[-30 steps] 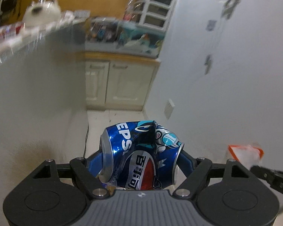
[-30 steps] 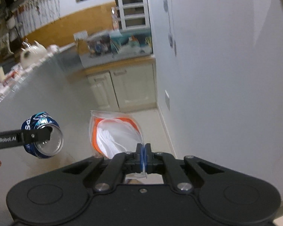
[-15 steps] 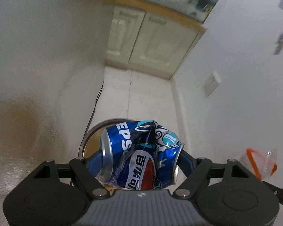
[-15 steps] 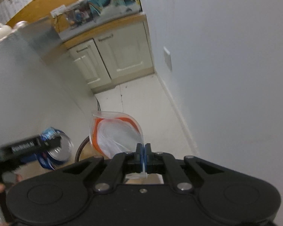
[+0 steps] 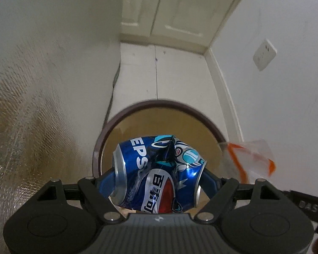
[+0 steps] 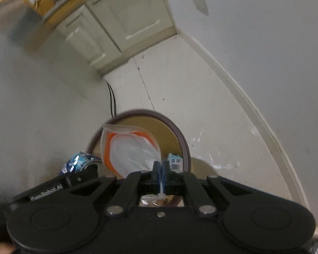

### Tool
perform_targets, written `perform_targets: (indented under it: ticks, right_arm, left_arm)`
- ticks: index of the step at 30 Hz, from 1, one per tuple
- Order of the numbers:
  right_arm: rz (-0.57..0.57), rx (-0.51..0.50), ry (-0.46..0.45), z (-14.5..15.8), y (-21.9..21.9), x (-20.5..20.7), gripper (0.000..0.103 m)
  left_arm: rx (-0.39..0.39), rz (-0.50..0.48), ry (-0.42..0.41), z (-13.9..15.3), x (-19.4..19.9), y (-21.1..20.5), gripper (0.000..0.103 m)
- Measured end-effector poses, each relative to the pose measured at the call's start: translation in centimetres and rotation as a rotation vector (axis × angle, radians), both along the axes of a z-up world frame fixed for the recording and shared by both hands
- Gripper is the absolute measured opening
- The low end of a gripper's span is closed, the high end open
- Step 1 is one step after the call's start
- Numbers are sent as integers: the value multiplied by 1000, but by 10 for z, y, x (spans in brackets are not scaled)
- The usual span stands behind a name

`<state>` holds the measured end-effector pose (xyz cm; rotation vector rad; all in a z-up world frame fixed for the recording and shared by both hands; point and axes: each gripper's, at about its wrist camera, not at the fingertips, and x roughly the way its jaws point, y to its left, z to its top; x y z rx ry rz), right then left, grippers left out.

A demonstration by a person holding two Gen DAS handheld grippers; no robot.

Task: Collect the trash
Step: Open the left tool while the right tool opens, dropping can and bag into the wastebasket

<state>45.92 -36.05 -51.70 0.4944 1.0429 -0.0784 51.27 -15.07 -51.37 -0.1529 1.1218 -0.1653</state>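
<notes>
My left gripper [image 5: 159, 180] is shut on a crushed blue Pepsi can [image 5: 156, 173] and holds it sideways above the open mouth of a round bin with a dark rim [image 5: 116, 120]. My right gripper [image 6: 159, 169] is shut on the edge of a clear plastic bag with orange trim [image 6: 129, 148], held over the same bin [image 6: 180, 139]. The bag also shows at the right of the left wrist view [image 5: 248, 156]. The can [image 6: 78, 163] and left gripper show at the lower left of the right wrist view. A small blue-and-white packet [image 6: 175, 160] lies inside the bin.
A textured wall panel [image 5: 31, 105] runs close on the left. Cream cabinet doors [image 5: 171, 10] stand at the far end of a narrow tiled floor [image 5: 163, 74]. A white wall with a socket [image 5: 264, 54] is on the right. A dark cable [image 6: 112, 99] runs down the left wall.
Both grippers have tilted down and moved toward the floor, bringing the can and the bag over the bin. The counter tops have left the view.
</notes>
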Motion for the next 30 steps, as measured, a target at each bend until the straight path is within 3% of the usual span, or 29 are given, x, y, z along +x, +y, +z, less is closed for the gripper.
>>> perform_targets:
  ticks: [4,10,13,15,17,24,26,30]
  right_arm:
    - [31,1,26,-28,4,7,3]
    - [-17,21,2,-46,-2,24,8]
    - [-4,18,-26,-46,-2,26,21]
    - [10,14,-32,-46,-1,26,37]
    - [22,6,-25,-46,-2,26,41]
    - [34,24,1,-44,-8,30,44]
    - [54,16,8,-43,-7,32,44]
    - [84,-9,24,-41,-5,33,48]
  left_arm:
    - [46,-77,13,-9,5,-4,82]
    - [23,-110,34,-23,13,0,82]
    - [23,-127,43,-26,12,0,82]
    - [30,-144,53,-29,13,-2,82]
    - [35,-149,61,-31,15,-4,82]
    - [42,-127,73,-39,27,-7,87]
    - [38,-121,84,-40,29,-6,95]
    - [66,-121,89,-37,28,-4,97]
